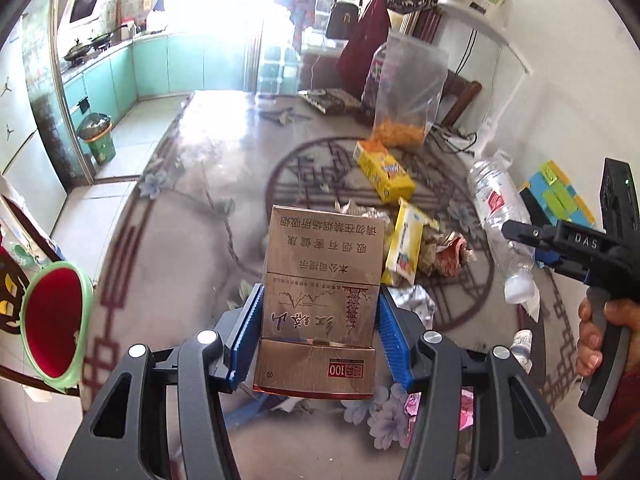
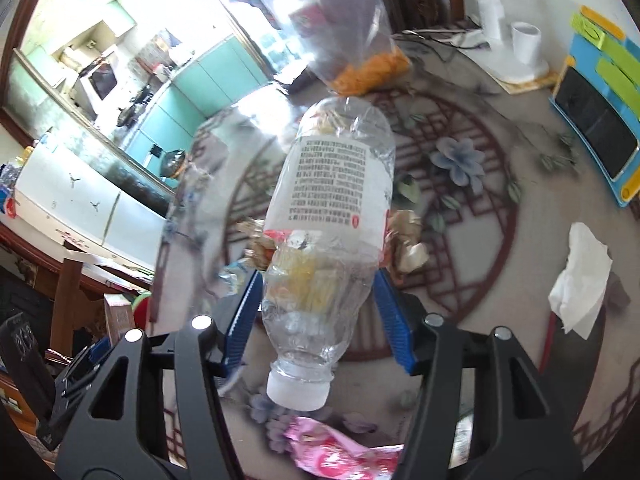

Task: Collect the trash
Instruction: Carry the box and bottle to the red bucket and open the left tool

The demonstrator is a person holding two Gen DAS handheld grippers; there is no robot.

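My left gripper (image 1: pixel 318 320) is shut on a gold cigarette box (image 1: pixel 320 280) and holds it above the patterned table (image 1: pixel 192 200). My right gripper (image 2: pixel 318 312) is shut on a clear empty plastic bottle (image 2: pixel 328 208), cap toward the camera; the same bottle (image 1: pixel 500 216) and the right gripper (image 1: pixel 520 232) show at the right of the left wrist view. On the table lie a yellow box (image 1: pixel 384 172), a yellow wipes pack (image 1: pixel 406 244), crumpled wrappers (image 1: pixel 444 252), a pink wrapper (image 2: pixel 336 452) and a white tissue (image 2: pixel 580 280).
A red bin with a green rim (image 1: pixel 52 320) stands at the table's left edge. A clear bag of orange snacks (image 1: pixel 404 92) stands at the back. A blue and green tablet case (image 2: pixel 600 112) lies at the right. A kitchen and a green trash bin (image 1: pixel 98 138) lie beyond.
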